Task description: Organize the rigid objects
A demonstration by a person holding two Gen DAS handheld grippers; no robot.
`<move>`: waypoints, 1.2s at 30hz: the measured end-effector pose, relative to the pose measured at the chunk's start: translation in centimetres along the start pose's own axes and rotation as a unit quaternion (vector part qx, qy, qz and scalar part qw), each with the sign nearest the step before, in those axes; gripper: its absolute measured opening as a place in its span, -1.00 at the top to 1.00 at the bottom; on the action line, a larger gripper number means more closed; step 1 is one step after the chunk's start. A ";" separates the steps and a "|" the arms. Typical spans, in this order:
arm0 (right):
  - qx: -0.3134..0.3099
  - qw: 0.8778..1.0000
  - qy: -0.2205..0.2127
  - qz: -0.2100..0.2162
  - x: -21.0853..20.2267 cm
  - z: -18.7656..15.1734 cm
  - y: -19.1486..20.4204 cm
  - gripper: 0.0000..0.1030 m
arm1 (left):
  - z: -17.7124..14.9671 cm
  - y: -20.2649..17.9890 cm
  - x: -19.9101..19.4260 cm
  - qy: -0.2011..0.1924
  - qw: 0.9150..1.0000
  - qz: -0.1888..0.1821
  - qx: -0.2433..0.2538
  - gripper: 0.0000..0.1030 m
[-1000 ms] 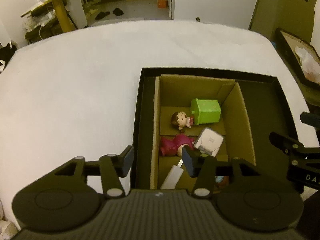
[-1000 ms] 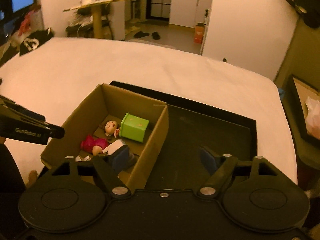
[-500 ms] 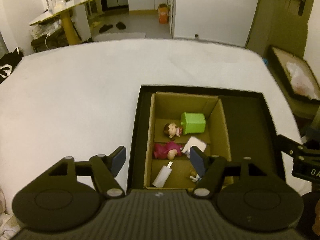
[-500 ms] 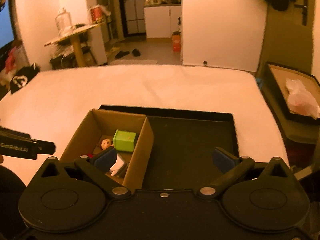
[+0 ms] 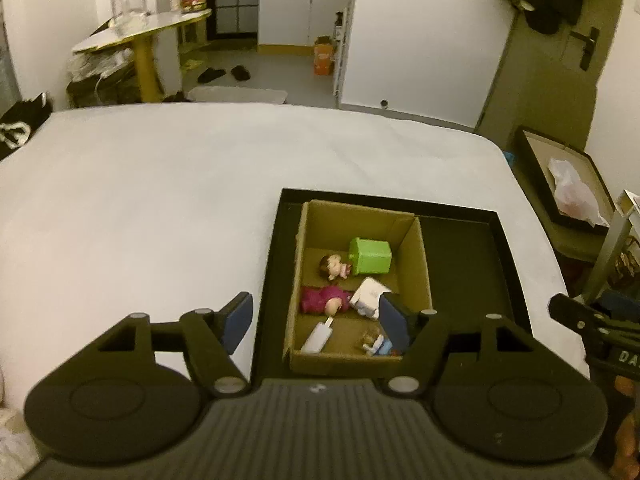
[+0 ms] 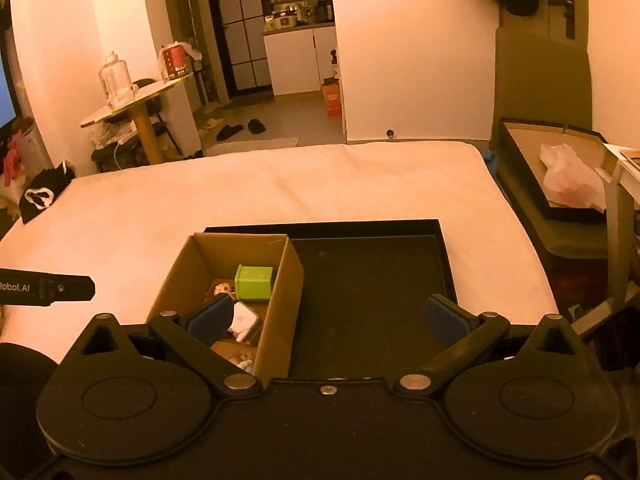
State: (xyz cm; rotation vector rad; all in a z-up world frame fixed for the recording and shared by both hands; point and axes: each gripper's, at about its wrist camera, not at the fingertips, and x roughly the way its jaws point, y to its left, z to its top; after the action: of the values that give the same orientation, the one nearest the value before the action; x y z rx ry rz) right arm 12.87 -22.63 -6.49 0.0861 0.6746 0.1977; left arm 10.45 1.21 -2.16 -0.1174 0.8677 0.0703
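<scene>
- the left gripper (image 5: 316,322) hangs above the near edge of the black tray (image 5: 508,264), its blue-padded fingers (image 5: 236,318) spread with nothing between them; the jaws have just been opening
- the white surface (image 5: 160,208) lies bare to the left of the tray
- the cardboard box (image 5: 420,264) stands in the left part of the tray, up against its left wall; the tray floor to its right is bare
- inside the box, at the far end, the green cube (image 5: 370,255) lies with a small doll head (image 5: 332,267) just beside it on the left
- nearer, a pink figure (image 5: 320,299) and a white block (image 5: 370,298) lie side by side; a white stick-like piece (image 5: 318,336) and a small blue-and-white figure (image 5: 380,346) lie at the near end
- the right gripper (image 6: 326,316) hangs over the tray's near side, fingers (image 6: 444,316) spread as wide as they go and empty; its jaws have just been opening
</scene>
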 end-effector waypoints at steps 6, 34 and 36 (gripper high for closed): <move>0.019 1.000 -0.008 -0.001 -1.7 -0.1 0.2 -1.00 | -0.7 0.6 -1.5 0.004 1.000 -0.002 0.005 -0.52; 0.062 0.998 -0.009 -0.017 -8.7 -1.6 -0.1 -1.00 | -3.6 0.6 -8.3 -0.022 0.999 -0.021 0.041 -0.98; 0.061 0.998 -0.005 -0.020 -9.1 -1.7 0.0 -1.00 | -3.8 0.5 -8.6 -0.025 0.998 -0.020 0.045 -0.98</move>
State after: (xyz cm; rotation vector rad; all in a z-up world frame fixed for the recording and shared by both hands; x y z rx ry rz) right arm 4.87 -24.53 -2.29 0.1905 0.6767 0.1169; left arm 2.02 1.08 1.93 -0.0484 0.8177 -0.0024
